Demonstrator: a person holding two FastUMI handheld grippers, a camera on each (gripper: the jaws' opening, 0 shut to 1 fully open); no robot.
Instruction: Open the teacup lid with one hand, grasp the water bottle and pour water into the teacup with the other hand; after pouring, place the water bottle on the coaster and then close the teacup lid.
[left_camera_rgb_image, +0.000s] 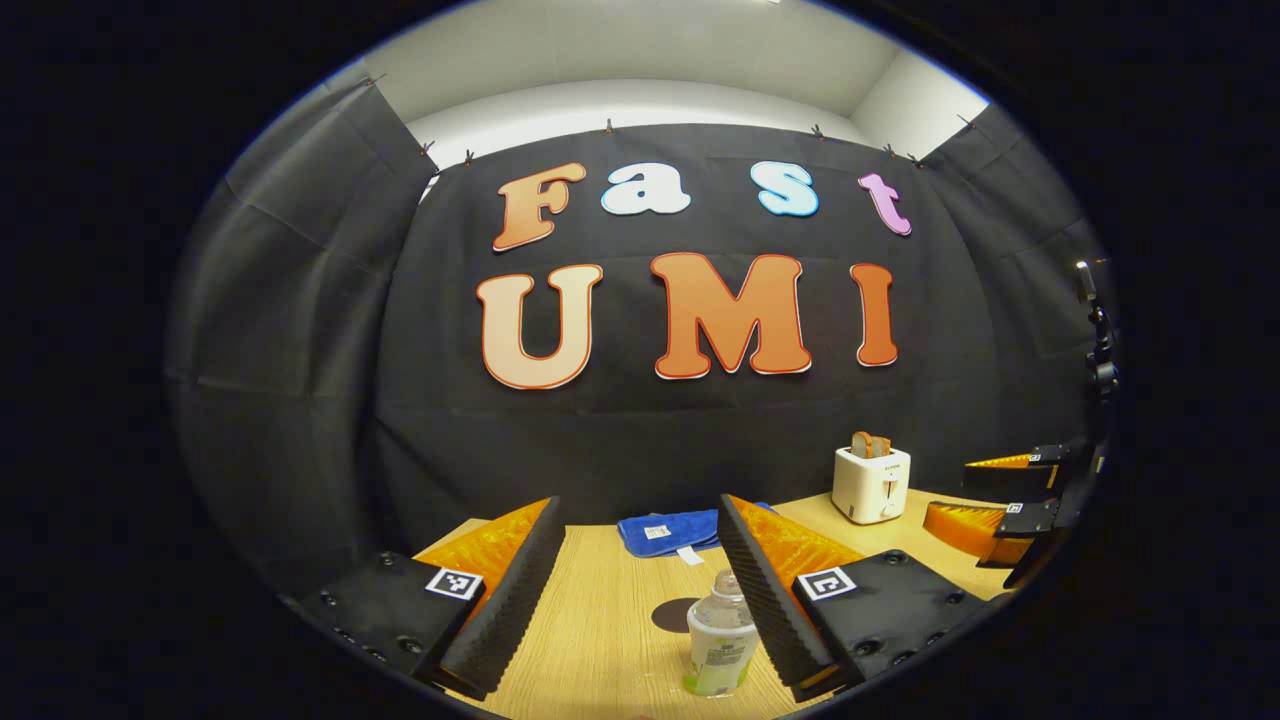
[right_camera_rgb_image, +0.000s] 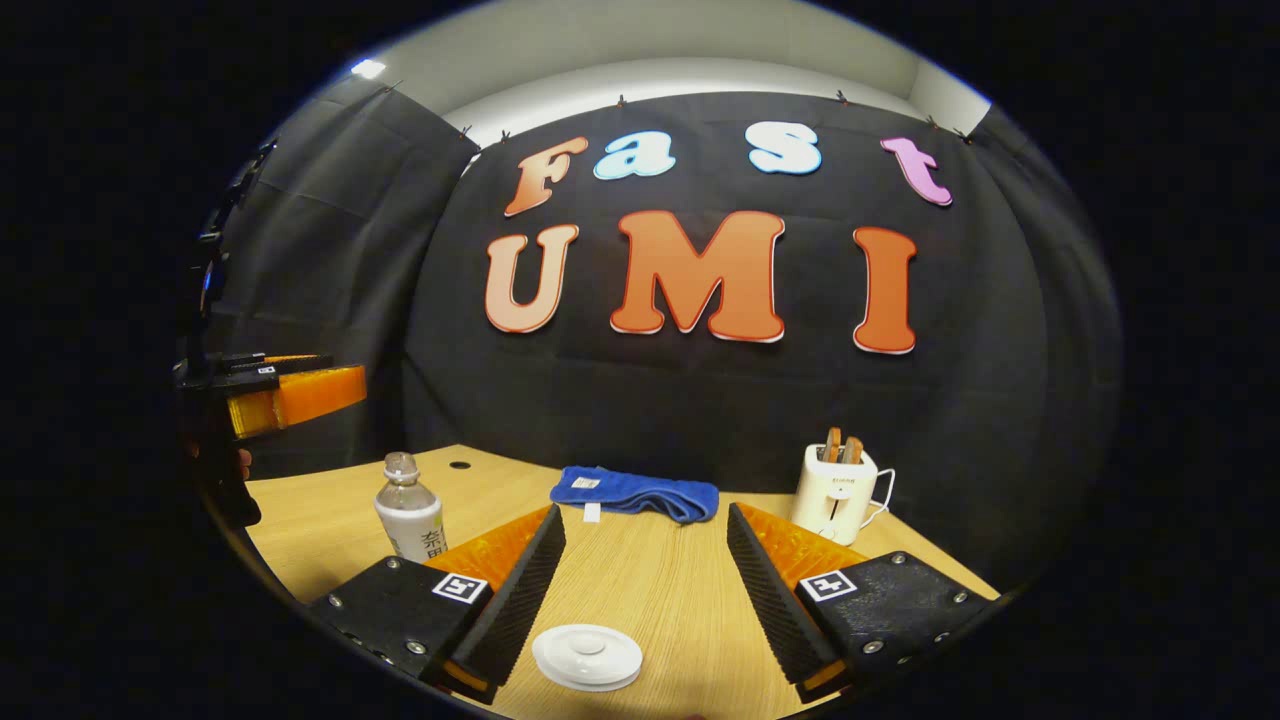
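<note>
Bottle (left_camera_rgb_image: 721, 637) unheld, left gripper (left_camera_rgb_image: 640, 590) wide open

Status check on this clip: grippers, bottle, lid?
Left gripper open, water bottle between its fingers, not gripped. Right gripper open above teacup lid, untouched. Blue cloth and toaster behind, clear of path.

Bright overhead light, sharp centre, strong fisheye bending at edges

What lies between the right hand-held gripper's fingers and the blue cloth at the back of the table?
In the right gripper view, bare wooden table lies between the right hand-held gripper and the blue cloth; the white lid sits nearer the camera.
</note>
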